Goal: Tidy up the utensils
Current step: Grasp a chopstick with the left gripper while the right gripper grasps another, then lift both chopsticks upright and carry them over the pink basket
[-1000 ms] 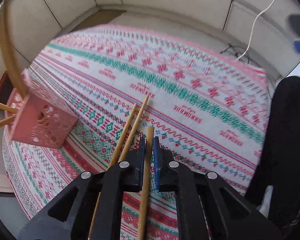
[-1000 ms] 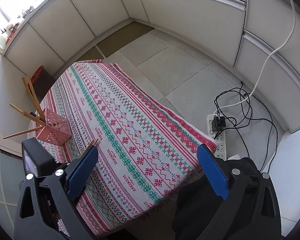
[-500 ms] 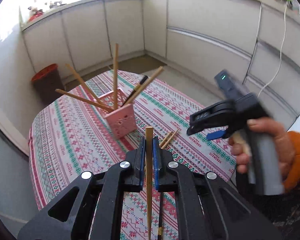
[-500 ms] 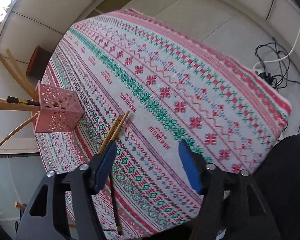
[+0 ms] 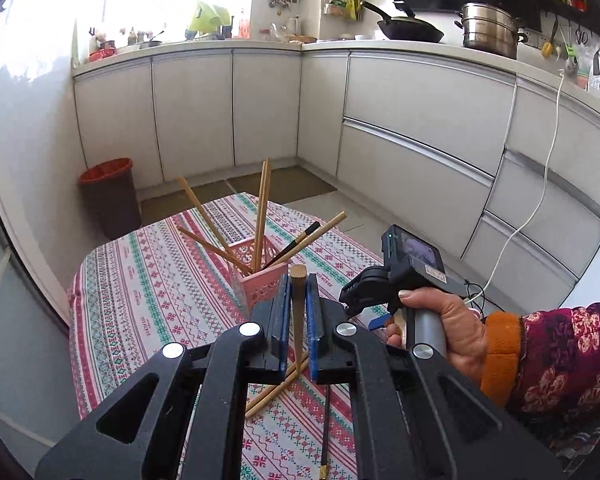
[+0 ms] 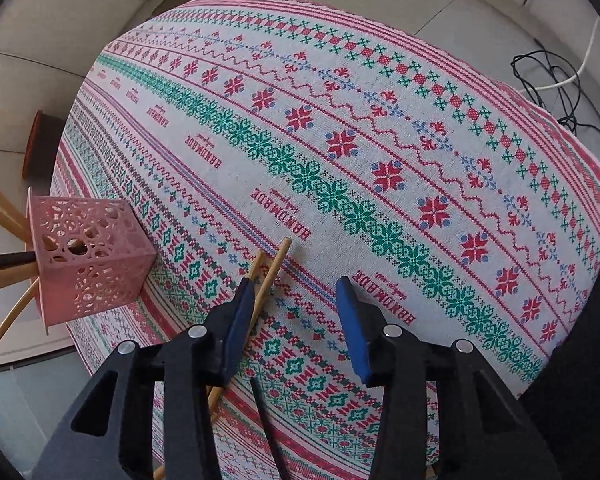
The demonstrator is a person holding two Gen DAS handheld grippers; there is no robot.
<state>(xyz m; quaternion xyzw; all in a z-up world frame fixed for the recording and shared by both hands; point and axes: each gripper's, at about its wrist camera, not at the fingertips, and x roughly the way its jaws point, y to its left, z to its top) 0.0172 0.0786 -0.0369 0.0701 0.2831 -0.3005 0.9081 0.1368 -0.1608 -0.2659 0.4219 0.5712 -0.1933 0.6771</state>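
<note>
My left gripper (image 5: 298, 294) is shut on a wooden chopstick (image 5: 298, 312) and holds it raised, just short of the pink perforated holder (image 5: 260, 284) that has several chopsticks standing in it. Two wooden chopsticks (image 5: 276, 386) and a dark chopstick (image 5: 326, 428) lie on the patterned tablecloth (image 5: 148, 300) below. My right gripper (image 6: 296, 308) is open, low over the cloth, with the two wooden chopsticks (image 6: 270, 276) at its left finger. The pink holder (image 6: 88, 256) shows to its left. The dark chopstick (image 6: 260, 408) lies under it.
The right gripper body (image 5: 404, 276) and the hand holding it sit to the right of my left gripper. A red bin (image 5: 108, 196) stands past the table's far corner. Cables (image 6: 552, 76) lie on the floor beyond the table edge. Kitchen cabinets (image 5: 412, 140) surround the table.
My left gripper has lifted the chopstick off the cloth and tilted up toward the pink holder. My right gripper has dropped down to the two wooden chopsticks and narrowed its opening.
</note>
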